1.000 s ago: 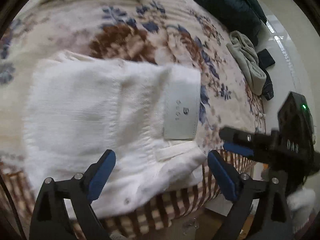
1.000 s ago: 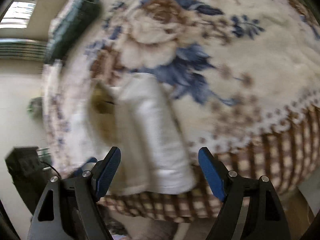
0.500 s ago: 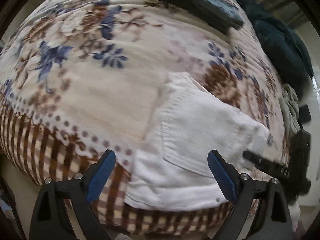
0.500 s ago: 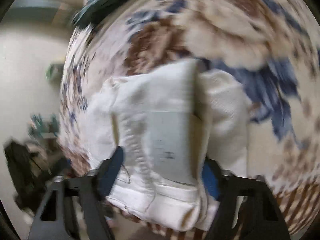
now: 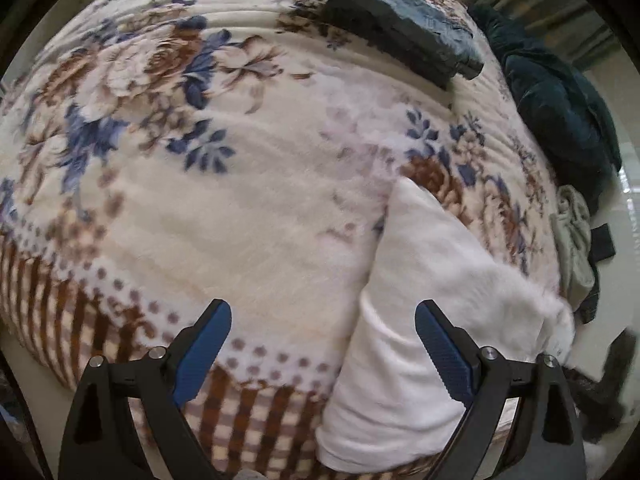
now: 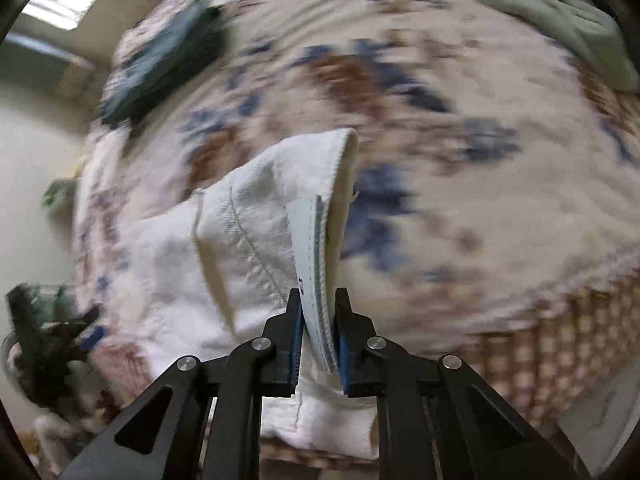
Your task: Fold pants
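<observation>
The white pants point(image 6: 248, 248) lay folded at the near edge of the bed, on a floral blanket point(image 5: 224, 216). In the left wrist view they point(image 5: 420, 312) sat at the near right of the blanket, and their near end hung a little over the checked border. The right gripper point(image 6: 318, 320) was closed on the waistband with the pale label point(image 6: 310, 248), and this part stood up from the rest of the cloth. The left gripper point(image 5: 322, 350) was wide open and held nothing; its right finger was in front of the pants, its left finger was over bare blanket. Whether it touched the cloth, I cannot tell.

At the far side of the bed lay a dark folded garment point(image 5: 392, 24). To the right of it was a dark teal heap point(image 5: 560, 108), and nearer, on the right edge, a grey-green cloth point(image 5: 574, 248). The right wrist view was blurred away from the gripper.
</observation>
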A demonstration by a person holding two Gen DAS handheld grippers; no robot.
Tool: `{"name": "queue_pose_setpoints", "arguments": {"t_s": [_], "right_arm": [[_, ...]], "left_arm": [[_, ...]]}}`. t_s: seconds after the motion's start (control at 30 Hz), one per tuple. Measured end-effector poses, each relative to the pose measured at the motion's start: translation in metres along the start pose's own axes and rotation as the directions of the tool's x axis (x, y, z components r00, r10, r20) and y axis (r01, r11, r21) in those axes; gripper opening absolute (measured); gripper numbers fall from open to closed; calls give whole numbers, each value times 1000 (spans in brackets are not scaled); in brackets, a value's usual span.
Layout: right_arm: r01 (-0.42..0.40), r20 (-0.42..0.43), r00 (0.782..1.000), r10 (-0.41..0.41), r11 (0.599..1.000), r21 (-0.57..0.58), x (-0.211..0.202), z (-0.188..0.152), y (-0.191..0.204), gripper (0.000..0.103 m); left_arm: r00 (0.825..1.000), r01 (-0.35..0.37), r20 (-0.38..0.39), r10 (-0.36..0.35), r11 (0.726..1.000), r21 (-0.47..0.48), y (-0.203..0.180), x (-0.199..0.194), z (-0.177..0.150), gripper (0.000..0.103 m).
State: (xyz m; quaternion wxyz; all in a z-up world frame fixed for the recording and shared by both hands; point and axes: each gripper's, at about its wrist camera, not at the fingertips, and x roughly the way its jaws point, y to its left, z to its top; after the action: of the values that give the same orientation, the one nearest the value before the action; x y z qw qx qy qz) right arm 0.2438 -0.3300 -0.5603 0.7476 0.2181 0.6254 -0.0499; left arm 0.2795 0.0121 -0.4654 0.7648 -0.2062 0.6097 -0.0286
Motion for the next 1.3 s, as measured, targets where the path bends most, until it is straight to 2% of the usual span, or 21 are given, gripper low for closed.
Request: {"name": "queue_pose_setpoints", "arguments": {"t_s": [0.1,0.17,0.23,0.3,0.37,0.4,0.43,0.47,0.5,0.57,0.63,0.73,0.8,0.87,0.97,1.1,1.17,1.2,1.23,1.27,1.3], "right_arm": [[1,-75,997,3,999,52,13,11,-51,16],[-38,-142,988,54,992,116,33,14,-73,30],[2,-238,971,29,992,130,58,18,-81,41],[-9,-218,975,41,990,142,55,18,-84,46],[-33,-190,980,62,988,150,45,14,-85,70],[-49,-180,981,77,986,157,42,11,-86,70],[-55,-180,980,84,985,162,41,6,-85,70],[-51,-185,979,81,985,164,43,4,-86,70],[-40,-191,979,72,985,169,46,1,-89,70],[-20,-193,980,53,985,173,50,-3,-89,70],[36,-215,977,2,984,173,55,-7,-94,70],[9,-241,970,46,975,222,54,-13,-109,70],[10,-243,969,48,973,232,47,-19,-111,70],[-28,-234,968,91,966,259,40,-27,-108,70],[-70,-239,959,152,945,321,31,-51,-102,70],[-192,-246,909,337,861,471,47,-88,-86,70],[-248,-226,887,404,827,505,62,-99,-72,70],[-250,-236,881,410,828,503,71,-102,-65,70],[-212,-273,888,370,856,472,79,-104,-57,70],[-148,-330,895,301,897,416,86,-106,-50,71],[-62,-416,885,208,939,339,93,-111,-43,71]], "left_arm": [[997,66,-28,-65,998,7,-16,15,15,94],[990,122,-73,-120,992,24,-32,36,28,94],[979,156,-135,-151,987,28,-46,58,38,94],[963,185,-206,-174,982,32,-58,84,47,94],[940,197,-290,-179,980,34,-71,118,56,94],[935,193,-312,-171,980,41,-74,128,58,94],[925,205,-336,-176,977,54,-79,139,61,89],[926,225,-324,-193,972,64,-83,148,65,54],[926,236,-319,-202,969,71,-83,151,68,39],[921,233,-335,-201,971,58,-80,159,74,30],[925,226,-314,-214,974,2,-63,162,82,28],[926,228,-278,-254,966,-122,-37,160,90,31],[921,252,-266,-286,955,-155,-31,148,92,34],[929,262,-231,-289,955,-140,-30,121,84,52],[947,258,-173,-270,962,-88,-30,81,62,69],[964,195,-183,-194,981,-9,-30,51,8,69],[962,186,-203,-183,982,-1,-28,52,-11,69],[957,181,-229,-176,984,-1,-25,56,-25,69],[954,178,-247,-172,984,-1,-22,58,-35,69],[951,177,-257,-171,984,-1,-21,60,-41,69],[948,171,-271,-165,985,-2,-19,61,-50,69]]}}
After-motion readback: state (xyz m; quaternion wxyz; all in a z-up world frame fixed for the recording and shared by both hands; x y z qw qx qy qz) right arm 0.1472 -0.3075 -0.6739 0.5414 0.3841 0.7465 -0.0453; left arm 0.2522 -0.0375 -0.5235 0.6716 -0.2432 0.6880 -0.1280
